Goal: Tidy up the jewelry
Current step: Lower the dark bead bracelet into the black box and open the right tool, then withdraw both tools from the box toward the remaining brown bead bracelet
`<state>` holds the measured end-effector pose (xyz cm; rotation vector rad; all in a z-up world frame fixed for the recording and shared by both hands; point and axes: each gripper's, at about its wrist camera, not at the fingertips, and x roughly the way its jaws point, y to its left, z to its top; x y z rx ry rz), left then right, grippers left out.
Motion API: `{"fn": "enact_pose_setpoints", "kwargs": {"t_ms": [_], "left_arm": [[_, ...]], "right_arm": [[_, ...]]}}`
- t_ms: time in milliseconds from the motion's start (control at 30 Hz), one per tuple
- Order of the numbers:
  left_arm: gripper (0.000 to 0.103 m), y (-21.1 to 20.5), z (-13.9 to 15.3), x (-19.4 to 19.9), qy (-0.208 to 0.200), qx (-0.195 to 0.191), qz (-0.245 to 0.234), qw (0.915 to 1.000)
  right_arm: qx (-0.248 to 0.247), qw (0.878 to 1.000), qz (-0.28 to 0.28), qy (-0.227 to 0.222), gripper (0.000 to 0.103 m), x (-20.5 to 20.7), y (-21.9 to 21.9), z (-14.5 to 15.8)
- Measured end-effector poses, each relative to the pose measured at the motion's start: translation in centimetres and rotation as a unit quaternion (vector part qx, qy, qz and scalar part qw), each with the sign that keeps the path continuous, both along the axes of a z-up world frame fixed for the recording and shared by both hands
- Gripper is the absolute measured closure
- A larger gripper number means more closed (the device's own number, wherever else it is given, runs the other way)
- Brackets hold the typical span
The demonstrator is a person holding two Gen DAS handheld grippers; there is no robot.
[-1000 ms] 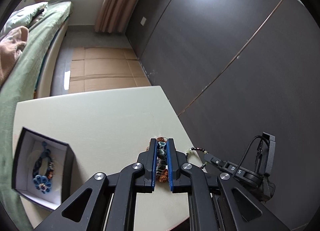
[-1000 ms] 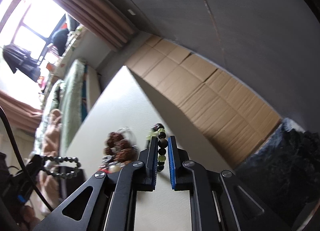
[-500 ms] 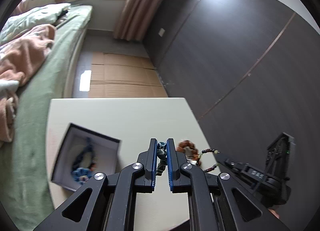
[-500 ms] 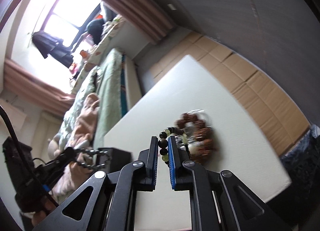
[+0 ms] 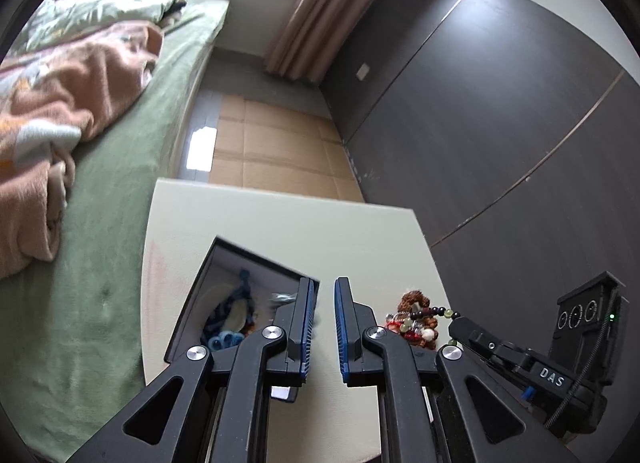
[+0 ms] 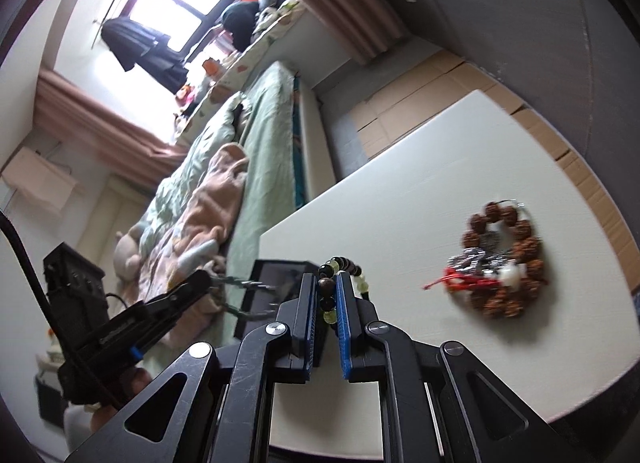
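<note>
Here, in the left wrist view, a smooth, matte cream desk [image 5: 280,231] with a rounded near corner fills the ground beyond the left claw [image 5: 321,327]. Past its far edge lie flattened brown cardboard sheets [image 5: 272,151] on a grey floor; a dark grey panelled wall [image 5: 500,123] rises to the claw's right, and a bed under a green sheet [image 5: 120,183], with a rumpled, fuzzy peach blanket [image 5: 68,103], runs along its left. The left claw is released, its ribbed blue pads apart with nothing between them. Just left of its tips sits a square black jewelry box with a pale lining [image 5: 224,287], holding a blue beaded piece [image 5: 228,319]. To the claw's right a knobbly brown seed-bead bracelet [image 5: 414,303] rests on the desk beside a heap of small silver and red trinkets.

In the right wrist view, the same desk [image 6: 400,191] stretches ahead, with pink pleated curtains [image 6: 352,15] and a bright window [image 6: 176,15] beyond the bed. The right claw [image 6: 327,301] is clenched on a string of round dark and pale green glossy beads [image 6: 340,267], which loops above its tips. The brown bracelet [image 6: 508,259], blurred, lies on the desk well to its right, a red thread tassel [image 6: 452,283] and silvery chain inside its ring. The black box [image 6: 276,283] stands just left of the tips.
</note>
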<state>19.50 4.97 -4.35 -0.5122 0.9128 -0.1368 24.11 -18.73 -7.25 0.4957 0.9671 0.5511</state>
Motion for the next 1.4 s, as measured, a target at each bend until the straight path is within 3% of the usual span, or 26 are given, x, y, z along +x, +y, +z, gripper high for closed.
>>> {"fn": "enact_pose_setpoints", "kwargs": {"t_ms": [67, 200, 267, 867, 900, 933, 1000, 1400], "left_arm": [[0.084, 0.5, -0.5, 0.1, 0.015, -0.009, 0.001, 0.9998], [0.049, 2.1, -0.6, -1.1, 0.008, -0.016, 0.028, 0.9994], [0.041, 2.9, -0.6, -1.9, 0.000, -0.019, 0.040, 0.9990], [0.040, 7.8, -1.2, -6.0, 0.017, -0.026, 0.102, 0.9943], [0.040, 7.8, -1.2, -6.1, 0.016, -0.027, 0.101, 0.9943], [0.040, 7.8, -1.2, -6.1, 0.016, -0.026, 0.101, 0.9944], [0.040, 7.6, -1.1, -6.1, 0.015, -0.024, 0.097, 0.9948], [0.040, 4.4, -1.5, -4.9, 0.013, -0.022, 0.059, 0.9979]], "right_arm": [[0.000, 1.000, 0.010, 0.000, 0.092, 0.0, 0.8, 0.1], [-0.001, 1.000, 0.029, 0.000, 0.092, 0.0, 2.7, 0.5], [0.000, 0.999, 0.038, 0.000, 0.092, 0.1, 3.6, 0.7], [-0.018, 0.997, 0.075, 0.008, 0.091, 2.3, 9.5, 0.0], [-0.024, 0.996, 0.081, 0.016, 0.083, 2.4, 9.9, -0.3], [-0.023, 0.995, 0.090, 0.029, 0.065, 2.4, 10.1, -0.7], [-0.016, 0.996, 0.084, 0.038, 0.045, 2.1, 9.6, -1.1], [-0.026, 0.999, 0.014, 0.037, 0.042, 0.8, 3.2, -0.8]]}}
